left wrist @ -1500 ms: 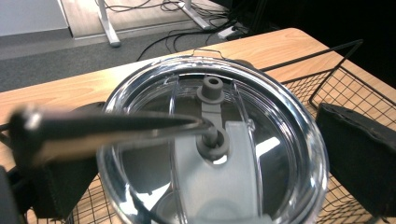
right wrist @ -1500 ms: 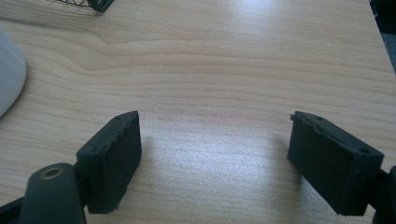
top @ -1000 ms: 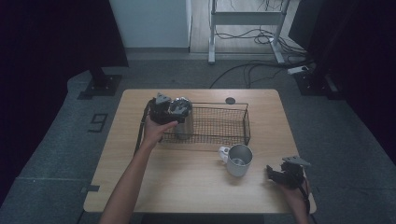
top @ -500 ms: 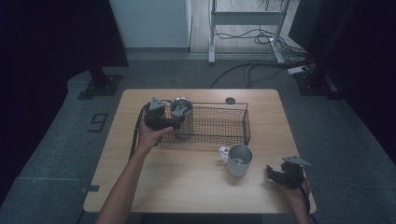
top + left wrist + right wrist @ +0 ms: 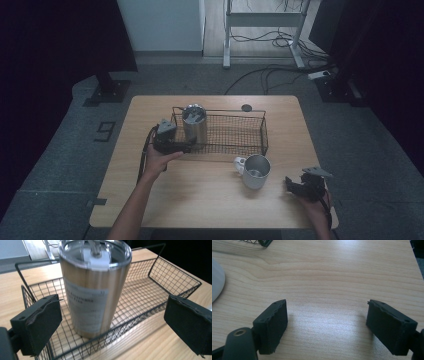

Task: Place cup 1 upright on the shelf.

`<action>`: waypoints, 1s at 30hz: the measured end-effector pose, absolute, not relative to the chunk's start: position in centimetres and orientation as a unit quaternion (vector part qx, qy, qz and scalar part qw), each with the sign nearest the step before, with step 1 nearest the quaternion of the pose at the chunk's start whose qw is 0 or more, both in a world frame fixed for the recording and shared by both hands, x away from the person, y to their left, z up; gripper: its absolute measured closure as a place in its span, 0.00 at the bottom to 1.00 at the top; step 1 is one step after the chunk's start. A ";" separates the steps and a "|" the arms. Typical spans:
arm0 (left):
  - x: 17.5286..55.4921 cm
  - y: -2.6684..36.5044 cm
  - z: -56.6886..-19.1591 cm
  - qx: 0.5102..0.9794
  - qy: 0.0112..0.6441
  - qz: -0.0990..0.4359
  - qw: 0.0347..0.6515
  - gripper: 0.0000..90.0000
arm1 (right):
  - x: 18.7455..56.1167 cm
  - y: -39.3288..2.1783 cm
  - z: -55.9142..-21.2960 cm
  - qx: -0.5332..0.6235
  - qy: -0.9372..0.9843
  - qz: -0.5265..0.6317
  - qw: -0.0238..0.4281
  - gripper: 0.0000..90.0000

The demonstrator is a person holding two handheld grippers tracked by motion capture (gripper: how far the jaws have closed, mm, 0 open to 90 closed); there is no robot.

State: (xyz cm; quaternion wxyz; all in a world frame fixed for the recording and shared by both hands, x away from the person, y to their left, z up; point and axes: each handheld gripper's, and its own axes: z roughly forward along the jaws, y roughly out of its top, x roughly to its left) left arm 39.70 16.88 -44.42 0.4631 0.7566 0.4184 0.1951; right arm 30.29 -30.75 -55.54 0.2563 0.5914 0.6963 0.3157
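My left claw (image 5: 112, 322), jaws wide but just closing, frames the upright steel tumbler (image 5: 93, 287) in the wire basket (image 5: 150, 292); my right claw (image 5: 327, 327) gapes over grained bench (image 5: 337, 272).

On the worktop (image 5: 210, 195) the wire basket (image 5: 235, 132) sits toward the far side, about the middle. The tumbler (image 5: 194, 123) stands upright inside the basket at its left end. My left tool (image 5: 186, 146) lies just outside the basket's left near corner, close beside the tumbler but apart from it, jaws spread wide with nothing between them. The mug (image 5: 255, 171) stands on the worktop in front of the basket's right end, just beside it. My right tool (image 5: 290, 184) rests to the right of the mug, near the worktop's near right corner, jaws apart over bare worktop. A small disc (image 5: 246, 107) lies behind the basket.
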 end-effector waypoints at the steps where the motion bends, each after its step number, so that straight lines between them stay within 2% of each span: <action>1: 39.4 17.0 -44.5 0.757 0.417 0.197 0.462 0.02 | 30.3 -30.7 -55.5 0.591 0.696 0.316 0.256 0.19; 14: 36.1 18.1 -45.9 0.756 0.412 0.174 0.478 0.03 | 30.3 -30.8 -55.5 0.591 0.696 0.316 0.256 0.19; 30: 33.1 18.3 -48.9 0.770 0.415 0.156 0.458 0.06 | 30.3 -30.7 -55.5 0.592 0.696 0.316 0.256 0.19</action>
